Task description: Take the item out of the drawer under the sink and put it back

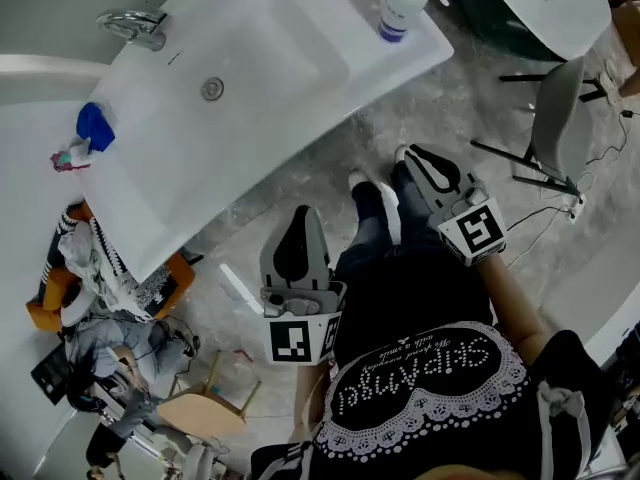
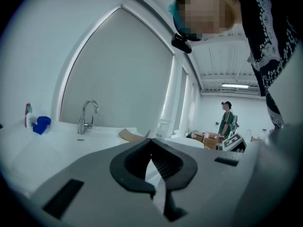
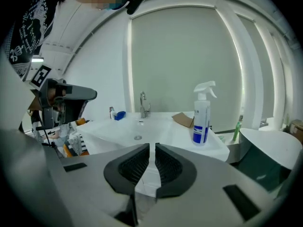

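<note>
Black ribbed pads of the left gripper (image 2: 151, 143) meet at their tips, clenched on nothing. The right gripper (image 3: 152, 148) is likewise closed and empty, with only a thin slit between its pads. Both hang side by side in front of the white sink (image 1: 250, 98), short of its near edge. A spray bottle (image 1: 398, 8) stands on the sink's right corner, and a tap (image 1: 135, 26) at its back. The drawer and item under the sink show in no view.
</note>
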